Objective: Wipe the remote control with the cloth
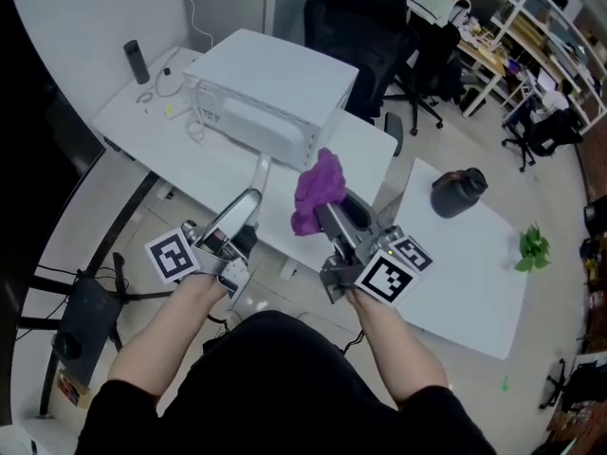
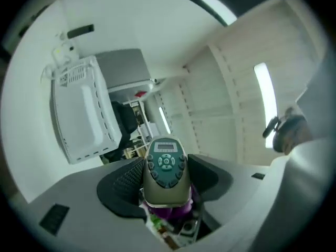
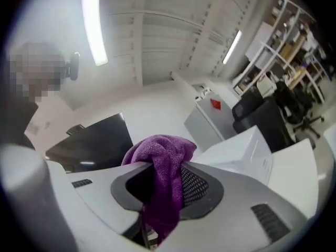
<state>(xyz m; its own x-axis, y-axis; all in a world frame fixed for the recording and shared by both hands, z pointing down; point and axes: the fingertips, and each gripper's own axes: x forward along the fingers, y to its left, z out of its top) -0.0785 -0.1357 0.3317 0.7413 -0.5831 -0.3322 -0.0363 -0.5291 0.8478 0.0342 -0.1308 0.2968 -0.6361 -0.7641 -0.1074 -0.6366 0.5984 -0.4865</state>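
My left gripper (image 1: 237, 226) is held up in front of me, shut on a silver remote control (image 1: 246, 210). In the left gripper view the remote (image 2: 167, 168) stands upright between the dark pads (image 2: 124, 185), its teal buttons and small screen facing the camera. My right gripper (image 1: 334, 216) is beside it to the right, shut on a purple cloth (image 1: 319, 191). The cloth bunches above the jaws in the right gripper view (image 3: 164, 164) and a tail hangs down between the pads. Cloth and remote are apart in the head view.
Both grippers are held above the near edge of a white table (image 1: 474, 282). A white boxy appliance (image 1: 270, 98) and a dark cylinder (image 1: 136, 62) stand at the back left. A black pot (image 1: 458, 191) and a small green plant (image 1: 534, 246) are on the right. Black office chairs (image 1: 365, 31) stand behind.
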